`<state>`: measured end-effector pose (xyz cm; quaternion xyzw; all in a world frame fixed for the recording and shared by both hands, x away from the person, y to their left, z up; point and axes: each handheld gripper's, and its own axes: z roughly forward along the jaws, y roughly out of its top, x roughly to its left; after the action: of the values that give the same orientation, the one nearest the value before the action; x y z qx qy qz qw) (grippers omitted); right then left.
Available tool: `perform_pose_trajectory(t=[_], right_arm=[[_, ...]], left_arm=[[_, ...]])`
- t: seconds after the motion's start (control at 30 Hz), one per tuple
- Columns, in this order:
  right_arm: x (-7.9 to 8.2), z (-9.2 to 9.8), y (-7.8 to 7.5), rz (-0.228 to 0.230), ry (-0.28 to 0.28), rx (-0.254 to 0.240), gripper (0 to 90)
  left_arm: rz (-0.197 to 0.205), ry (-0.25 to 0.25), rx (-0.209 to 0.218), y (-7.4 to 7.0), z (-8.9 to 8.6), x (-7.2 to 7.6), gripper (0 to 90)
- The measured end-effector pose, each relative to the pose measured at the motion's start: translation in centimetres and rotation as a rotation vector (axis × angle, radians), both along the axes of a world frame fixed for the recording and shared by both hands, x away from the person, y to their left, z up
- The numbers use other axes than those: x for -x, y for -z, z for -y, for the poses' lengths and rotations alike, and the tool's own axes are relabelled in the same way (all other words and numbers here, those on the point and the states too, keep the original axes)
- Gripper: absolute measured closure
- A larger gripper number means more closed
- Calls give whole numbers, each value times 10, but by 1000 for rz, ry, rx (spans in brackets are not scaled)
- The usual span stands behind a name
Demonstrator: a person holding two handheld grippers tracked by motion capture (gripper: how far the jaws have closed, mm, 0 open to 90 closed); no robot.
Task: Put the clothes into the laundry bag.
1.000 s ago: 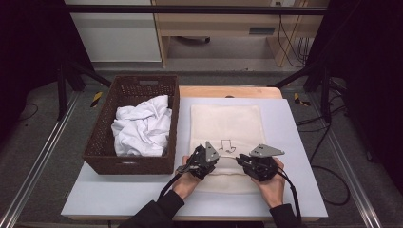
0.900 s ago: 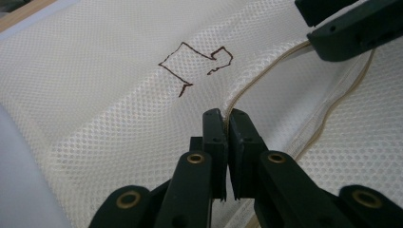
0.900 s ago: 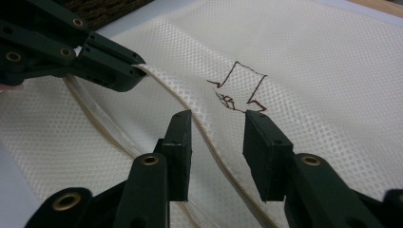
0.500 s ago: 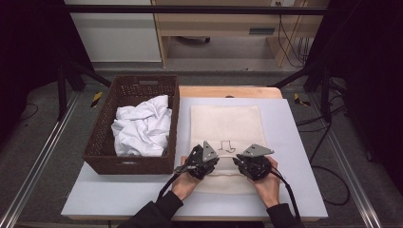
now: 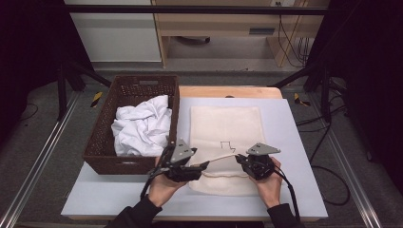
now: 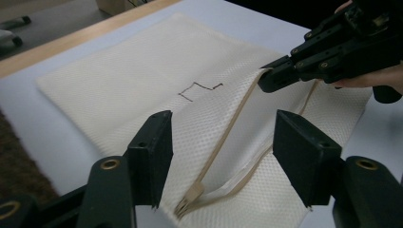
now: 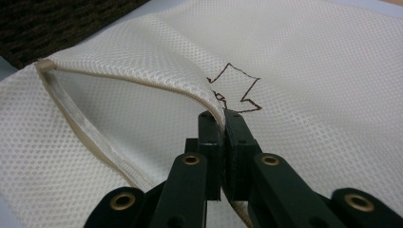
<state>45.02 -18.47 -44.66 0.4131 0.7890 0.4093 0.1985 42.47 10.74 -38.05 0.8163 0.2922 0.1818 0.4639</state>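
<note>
Brown wicker basket (image 5: 100, 142) left on table (image 5: 304, 156), crumpled white cloth (image 5: 141, 127) inside; cables (image 5: 332, 175) on floor.

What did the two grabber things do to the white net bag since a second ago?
The left hand-held gripper has just opened, let go of the mesh bag and pulled back leftward. The right hand-held gripper has closed on the bag's upper edge, lifting it so the mouth gapes. The basket, the white cloth and the table stayed put.

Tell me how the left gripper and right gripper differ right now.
The left gripper has just opened its jaws, with nothing pressed between them; the right gripper is shut on the mesh bag, pinching its zipper edge and lifting it. Both are black, hand-held, above the bag's near end.
</note>
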Motion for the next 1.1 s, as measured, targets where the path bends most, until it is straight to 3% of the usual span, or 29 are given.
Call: perform_pose_trajectory(t=[0.1, 0.2, 0.3, 0.43, 0.53, 0.7, 0.9, 1.03, 1.07, 1.1], right_arm=[[1, 1, -2, 13, -3, -17, 873], [3, 1, -3, 19, 5, -32, 872], [4, 1, -4, 26, 5, -48, 872], [4, 3, -6, 34, 3, -60, 872], [4, 4, -9, 43, 7, -78, 872], [5, 3, -10, 41, 1, -67, 872], [5, 1, -10, 48, 0, -57, 872], [5, 2, -9, 44, -1, -53, 871], [5, 2, -9, 45, 1, -50, 872], [5, 2, -9, 42, 0, -50, 873]], left_arm=[[28, -43, 1, -12, -24, 3, 336], [23, -70, 52, -20, -50, 4, 315], [33, -118, 53, -27, -70, 1, 316], [43, -162, 66, -34, -87, -6, 300], [52, -232, 76, -43, -109, -16, 287], [56, -285, 63, -49, -126, -27, 277], [48, -364, -65, -55, -138, -72, 249], [2, -392, -79, -45, -143, -101, 238], [2, -392, -79, -45, -143, -101, 232], [-31, -417, -104, -36, -144, -113, 230]])
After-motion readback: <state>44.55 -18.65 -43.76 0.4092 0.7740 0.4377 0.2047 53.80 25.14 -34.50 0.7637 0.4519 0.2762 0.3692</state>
